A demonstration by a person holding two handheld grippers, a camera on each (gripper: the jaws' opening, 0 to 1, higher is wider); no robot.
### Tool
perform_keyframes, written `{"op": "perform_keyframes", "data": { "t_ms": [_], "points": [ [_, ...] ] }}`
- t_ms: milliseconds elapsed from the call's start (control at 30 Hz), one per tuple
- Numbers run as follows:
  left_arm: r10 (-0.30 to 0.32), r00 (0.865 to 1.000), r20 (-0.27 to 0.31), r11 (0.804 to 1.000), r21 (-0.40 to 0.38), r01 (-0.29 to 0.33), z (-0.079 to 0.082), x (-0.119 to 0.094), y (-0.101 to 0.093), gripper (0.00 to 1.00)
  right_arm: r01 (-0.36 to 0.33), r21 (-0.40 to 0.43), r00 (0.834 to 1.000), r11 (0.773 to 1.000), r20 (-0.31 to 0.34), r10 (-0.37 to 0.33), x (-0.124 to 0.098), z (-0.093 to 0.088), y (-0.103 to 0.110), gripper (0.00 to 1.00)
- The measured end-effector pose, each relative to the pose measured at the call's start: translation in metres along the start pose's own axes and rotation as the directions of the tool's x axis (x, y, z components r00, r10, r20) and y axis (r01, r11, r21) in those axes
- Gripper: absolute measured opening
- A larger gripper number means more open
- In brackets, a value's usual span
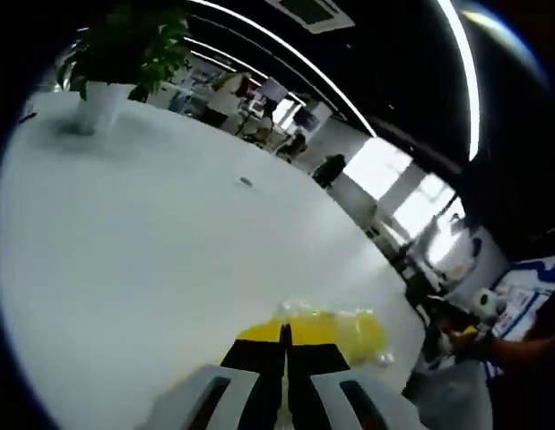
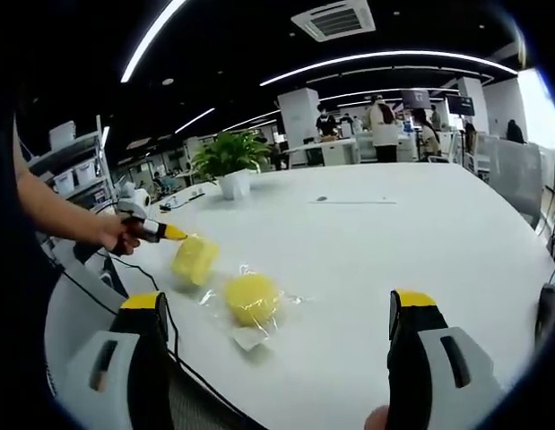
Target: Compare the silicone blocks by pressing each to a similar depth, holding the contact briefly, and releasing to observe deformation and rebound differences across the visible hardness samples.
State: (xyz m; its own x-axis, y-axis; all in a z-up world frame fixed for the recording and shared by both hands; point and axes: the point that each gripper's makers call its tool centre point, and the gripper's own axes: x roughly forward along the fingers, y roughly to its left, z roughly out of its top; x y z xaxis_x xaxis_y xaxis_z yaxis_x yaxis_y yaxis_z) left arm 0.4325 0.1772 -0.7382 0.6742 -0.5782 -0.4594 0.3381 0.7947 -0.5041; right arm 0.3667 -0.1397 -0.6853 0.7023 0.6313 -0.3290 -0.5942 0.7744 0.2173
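Left hand-held gripper (image 1: 285,345) clamps yellow block (image 1: 335,330) near table (image 1: 151,233) edge.

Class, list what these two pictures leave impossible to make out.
- Left gripper view: the yellow silicone block is blurred and partly behind the shut left hand-held gripper; dent depth unreadable.
- Right gripper view: hardness labels on the wrapped block are too small to read.

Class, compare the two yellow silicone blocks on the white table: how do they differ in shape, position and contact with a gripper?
1. The round yellow block looks dome-shaped; the squarish yellow block looks boxier.
2. The round block lies nearer the right gripper; the squarish one sits farther back.
3. The left gripper meets the squarish block, its fingers together; the round block is untouched, the right gripper open.

Both are yellow, in clear wrapping, on the white table.
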Motion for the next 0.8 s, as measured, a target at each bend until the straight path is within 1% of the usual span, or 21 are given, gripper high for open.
{"op": "perform_keyframes", "data": {
  "t_ms": [67, 100, 167, 333, 367, 400, 433, 467, 500, 533, 633, 667, 733, 800],
  "points": [
    [0.029, 0.999, 0.015, 0.997, 0.075, -0.03, 0.0, 0.002, 0.005, 0.0, 0.003, 0.003, 1.0, 1.0, 0.002, -0.003, 0.0, 0.0, -0.001, 0.96],
    [0.03, 1.0, 0.01, 0.991, 0.132, -0.031, -0.002, 0.003, 0.006, 0.0, 0.005, 0.007, 1.0, 1.0, 0.004, -0.005, -0.001, 0.0, -0.002, 0.96],
    [0.033, 0.999, 0.001, 0.992, 0.12, -0.033, -0.004, 0.004, 0.007, 0.0, 0.009, 0.018, 1.0, 1.0, -0.001, -0.009, -0.001, -0.002, -0.003, 0.96],
    [0.046, 0.999, -0.021, 0.982, 0.187, -0.041, -0.006, 0.005, 0.013, 0.0, 0.018, 0.021, 1.0, 1.0, 0.011, -0.018, -0.001, 0.001, -0.004, 0.96],
    [0.038, 0.999, -0.022, 0.973, 0.228, -0.031, -0.006, 0.005, 0.012, 0.0, 0.019, 0.022, 1.0, 1.0, 0.013, -0.02, -0.001, 0.002, -0.004, 0.96],
    [0.032, 0.999, -0.033, 0.956, 0.294, -0.021, -0.007, 0.005, 0.012, 0.0, 0.021, 0.022, 1.0, 1.0, 0.012, -0.021, -0.001, 0.002, -0.004, 0.96],
    [0.043, 0.996, -0.073, 0.932, 0.361, -0.013, -0.013, 0.006, 0.014, 0.0, 0.022, 0.023, 1.0, 1.0, 0.012, -0.022, -0.002, 0.002, -0.004, 0.96],
    [0.058, 0.992, -0.114, 0.929, 0.371, -0.011, -0.02, 0.005, 0.017, 0.0, 0.022, 0.025, 1.0, 0.999, 0.013, -0.023, -0.002, 0.002, -0.004, 0.96],
    [0.06, 0.99, -0.128, 0.927, 0.376, -0.008, -0.024, 0.005, 0.019, 0.0, 0.025, 0.027, 1.0, 0.999, 0.015, -0.026, -0.002, 0.002, -0.005, 0.96],
    [0.058, 0.992, -0.114, 0.932, 0.363, -0.013, -0.023, 0.005, 0.019, 0.0, 0.027, 0.028, 0.999, 0.999, 0.016, -0.028, -0.002, 0.003, -0.005, 0.96],
    [0.081, 0.991, -0.108, 0.939, 0.341, -0.04, -0.024, 0.002, 0.028, 0.0, 0.043, 0.039, 0.999, 0.998, 0.024, -0.044, -0.003, 0.004, -0.008, 0.96],
    [0.085, 0.991, -0.108, 0.948, 0.316, -0.047, -0.025, 0.002, 0.03, 0.0, 0.048, 0.047, 0.998, 0.998, 0.029, -0.049, -0.004, 0.005, -0.009, 0.96],
    [0.094, 0.99, -0.107, 0.945, 0.323, -0.055, -0.028, 0.003, 0.034, 0.0, 0.05, 0.045, 0.998, 0.998, 0.033, -0.052, -0.005, 0.006, -0.007, 0.96],
    [0.094, 0.991, -0.098, 0.949, 0.31, -0.059, -0.027, 0.003, 0.032, 0.0, 0.05, 0.043, 0.998, 0.998, 0.032, -0.052, -0.006, 0.005, -0.006, 0.96]
  ]
}}
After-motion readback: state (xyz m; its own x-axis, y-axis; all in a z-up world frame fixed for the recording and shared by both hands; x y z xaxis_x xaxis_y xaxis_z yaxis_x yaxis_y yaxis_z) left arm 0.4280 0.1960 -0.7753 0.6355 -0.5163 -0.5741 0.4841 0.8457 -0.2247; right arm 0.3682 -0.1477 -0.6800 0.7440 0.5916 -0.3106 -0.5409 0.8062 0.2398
